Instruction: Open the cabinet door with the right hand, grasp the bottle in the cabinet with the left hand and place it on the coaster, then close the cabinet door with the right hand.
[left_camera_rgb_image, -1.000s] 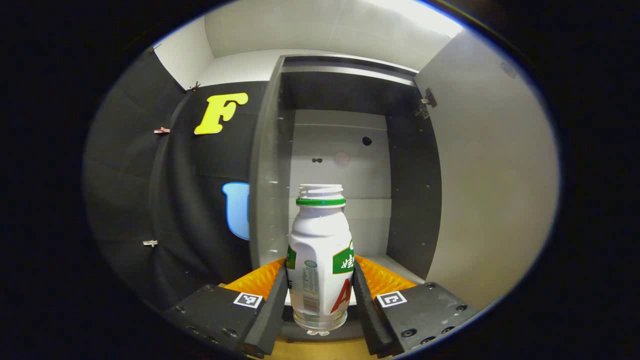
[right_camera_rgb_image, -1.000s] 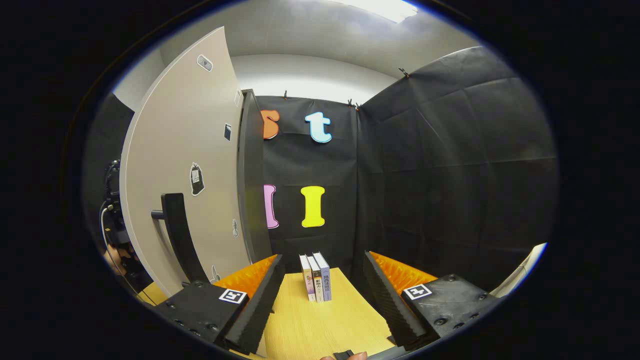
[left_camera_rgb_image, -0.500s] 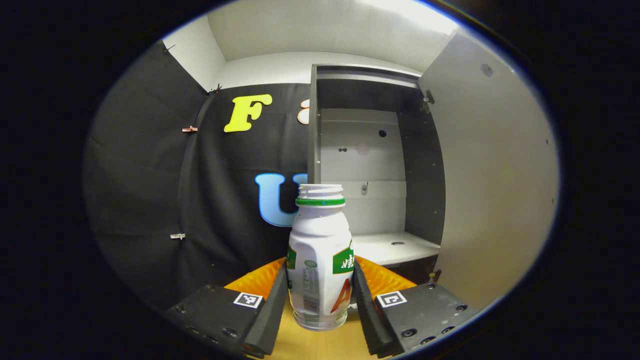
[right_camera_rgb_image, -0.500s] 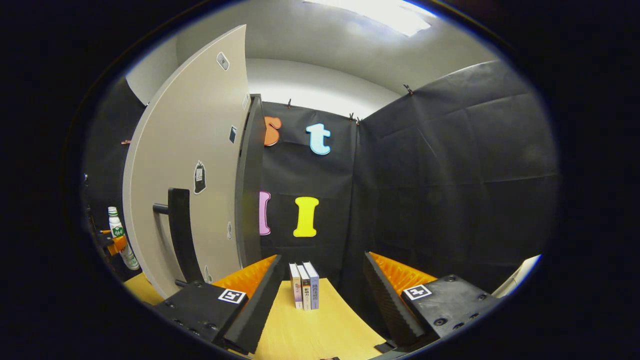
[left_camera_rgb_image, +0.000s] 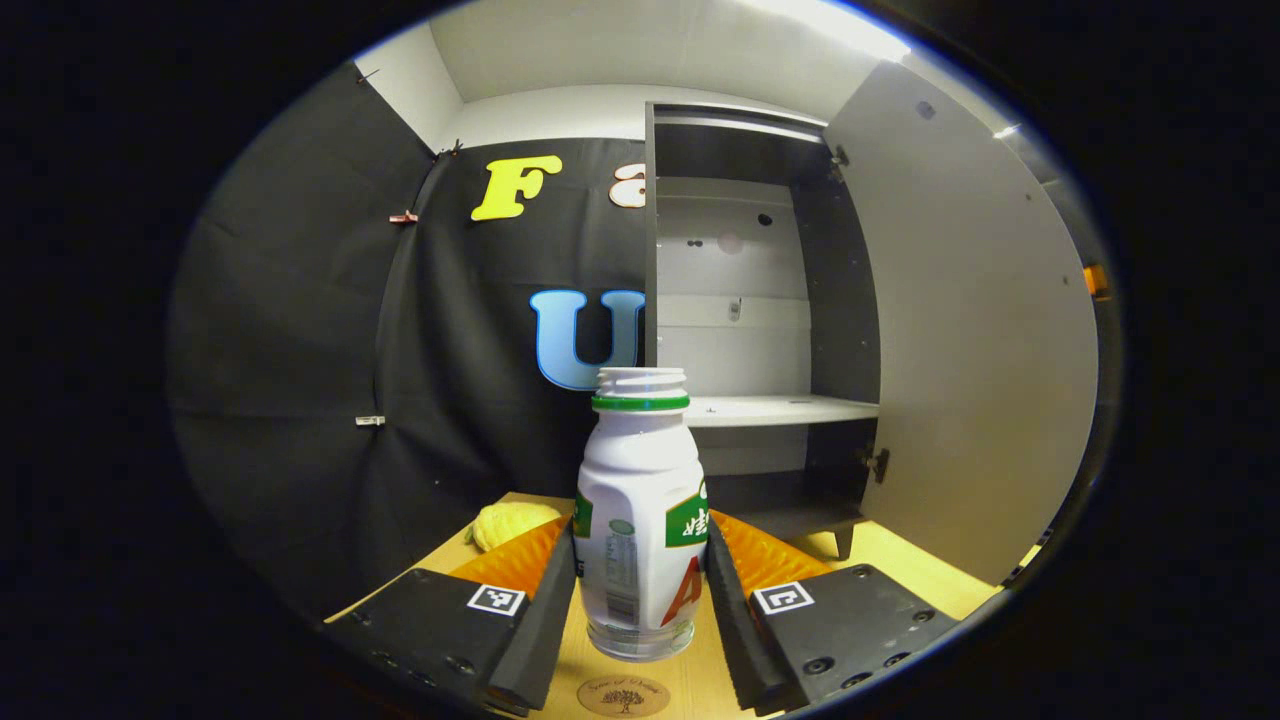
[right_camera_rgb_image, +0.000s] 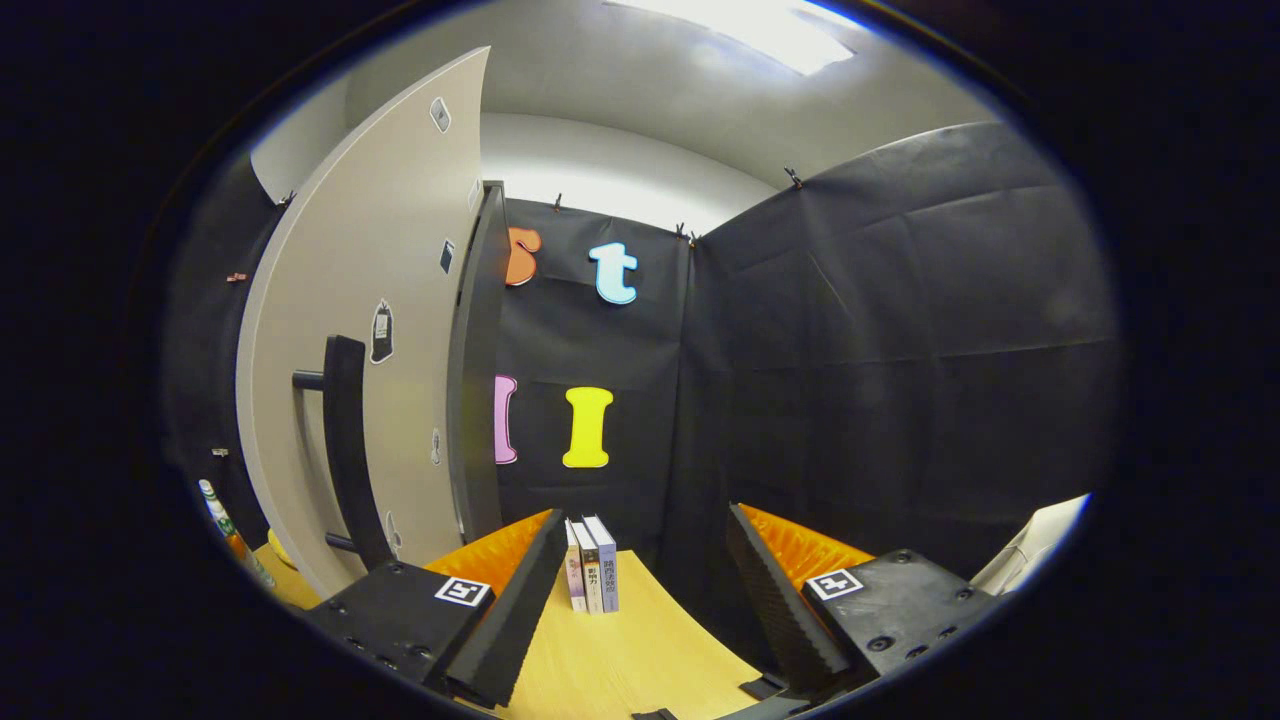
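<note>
A white bottle (left_camera_rgb_image: 640, 510) with a green neck ring and no cap stands upright between my left gripper's (left_camera_rgb_image: 640, 590) fingers, which are shut on its body. It hangs just above the wooden table, and a round coaster (left_camera_rgb_image: 623, 695) lies right below it at the view's bottom edge. Behind it the cabinet (left_camera_rgb_image: 760, 300) stands open, its shelf bare, the door (left_camera_rgb_image: 960, 340) swung out to the right. In the right gripper view my right gripper (right_camera_rgb_image: 640, 590) is open and holds nothing. The door's outer face (right_camera_rgb_image: 380, 330) with its dark handle (right_camera_rgb_image: 345, 440) is to its left, and the bottle (right_camera_rgb_image: 222, 525) peeks past the door edge.
A yellow lumpy object (left_camera_rgb_image: 510, 522) lies on the table left of the bottle, near the cloth wall. Three books (right_camera_rgb_image: 590, 577) stand upright on the wooden table (right_camera_rgb_image: 620, 650) ahead of the right gripper. A white object (right_camera_rgb_image: 1030, 550) sits at the far right.
My left gripper has drawn the bottle out of the cabinet and lowered it toward the table; the coaster has come into view under it. The right gripper has shifted only slightly and stays open.
</note>
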